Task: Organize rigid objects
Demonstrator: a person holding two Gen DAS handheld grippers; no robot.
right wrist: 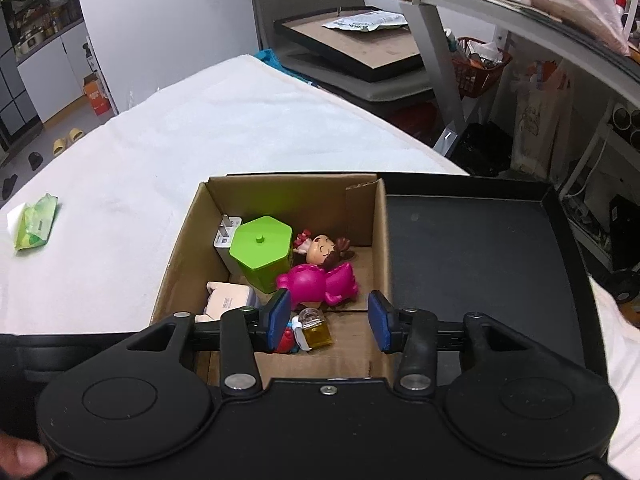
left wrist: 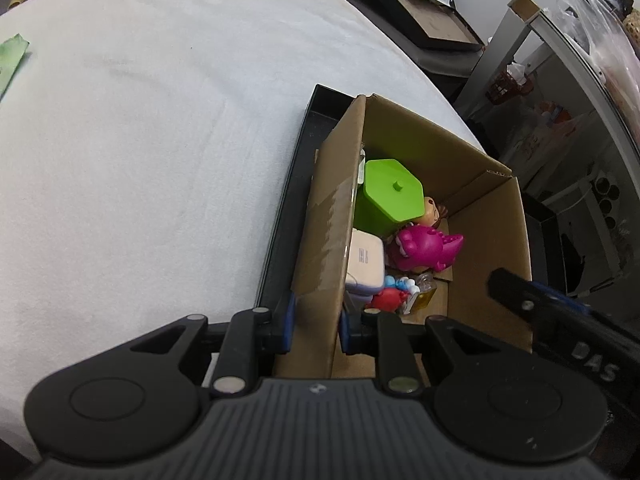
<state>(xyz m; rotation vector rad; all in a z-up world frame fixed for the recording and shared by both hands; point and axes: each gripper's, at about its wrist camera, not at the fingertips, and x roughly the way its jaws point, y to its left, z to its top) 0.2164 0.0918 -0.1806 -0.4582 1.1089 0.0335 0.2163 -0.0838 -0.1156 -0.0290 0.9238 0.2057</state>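
Here, pink dinosaur (right wrist: 320,283) lies sideways in box (right wrist: 180,240).

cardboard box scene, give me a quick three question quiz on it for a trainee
1. True or false: the left gripper has its jaws closed on a side wall of the cardboard box.
2. Multiple choice: what does the cardboard box sit in? A) a black tray B) a wire basket C) a white bowl
3. Short answer: which item in the box lies directly ahead of the open right gripper?

Key
1. True; the wall sits between its blue pads.
2. A
3. The magenta dinosaur toy, beside the green hexagonal container.
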